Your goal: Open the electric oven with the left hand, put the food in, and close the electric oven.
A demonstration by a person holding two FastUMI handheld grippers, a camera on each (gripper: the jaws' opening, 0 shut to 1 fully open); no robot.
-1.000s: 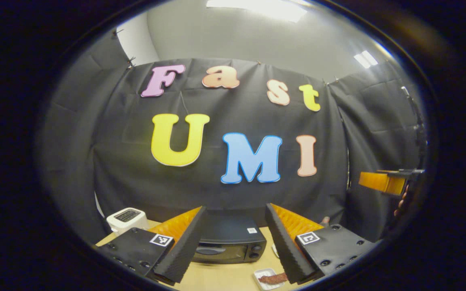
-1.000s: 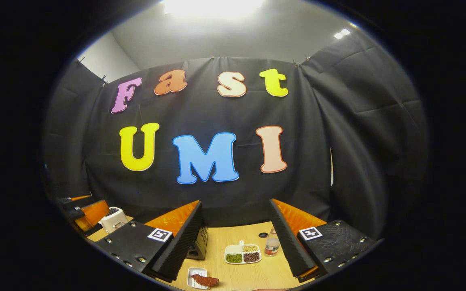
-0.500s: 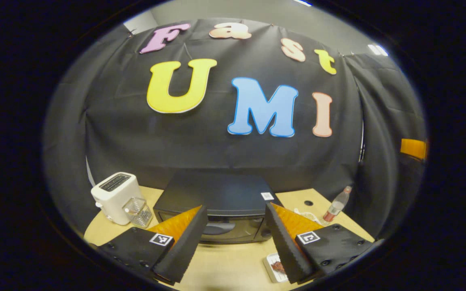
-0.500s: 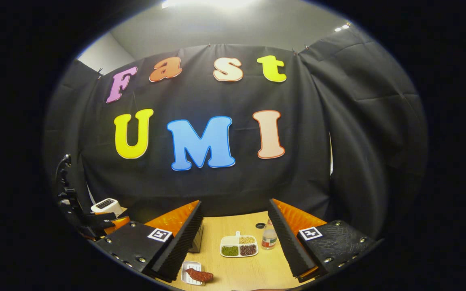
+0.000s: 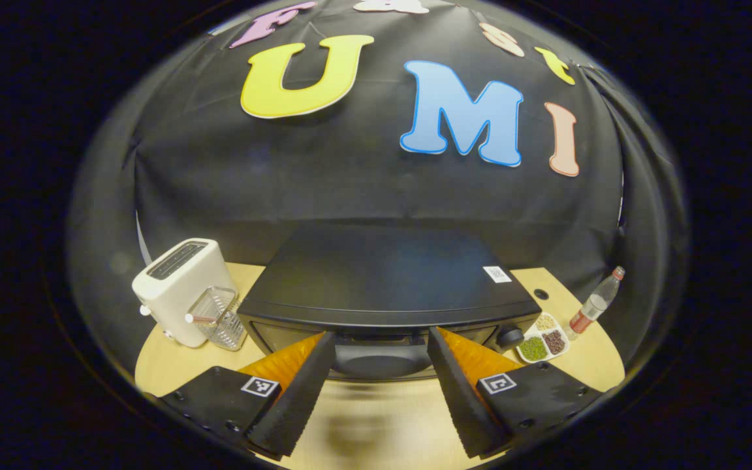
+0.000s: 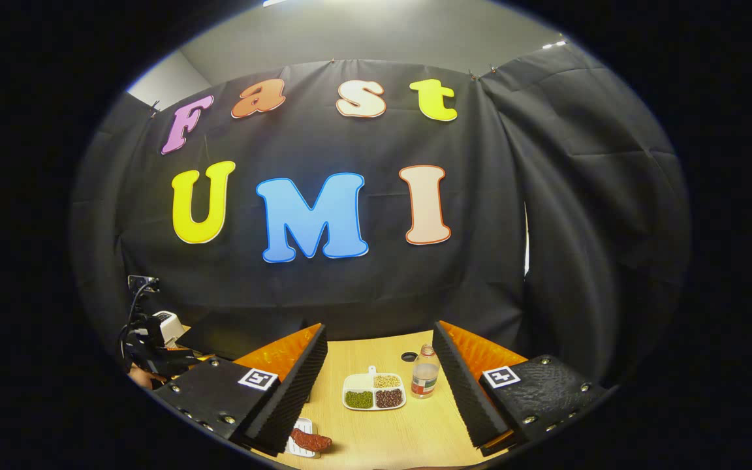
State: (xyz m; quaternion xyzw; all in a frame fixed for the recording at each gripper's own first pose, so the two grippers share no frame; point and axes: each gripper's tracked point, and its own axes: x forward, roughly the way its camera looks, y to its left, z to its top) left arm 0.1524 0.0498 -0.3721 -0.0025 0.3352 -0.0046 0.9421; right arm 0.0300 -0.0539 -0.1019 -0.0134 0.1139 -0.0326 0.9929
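Observation:
A black electric oven (image 5: pixel 382 274) stands in the middle of the wooden table (image 5: pixel 363 431), its door shut. My left gripper (image 5: pixel 379 334) is open just in front of the door, with the curved door handle (image 5: pixel 376 358) seen between its fingers, not touching. My right gripper (image 6: pixel 378 329) is open and holds nothing, well above the table. Below its left finger lies a reddish-brown piece of food (image 6: pixel 312 442) on a small white dish (image 6: pixel 294 445). In the right gripper view the oven (image 6: pixel 245 329) sits at the left, with the left gripper (image 6: pixel 154 356) and a hand in front of it.
A white toaster (image 5: pixel 177 287) and a clear ribbed container (image 5: pixel 219 316) stand left of the oven. To its right are a sectioned dish of beans (image 5: pixel 542 339) (image 6: pixel 374 391) and a small bottle (image 5: pixel 595 303) (image 6: pixel 423 375). Black cloth walls close off the back and sides.
My left gripper has come down and forward to the oven front, which now looms large. The right gripper has tilted down a little; both stay open.

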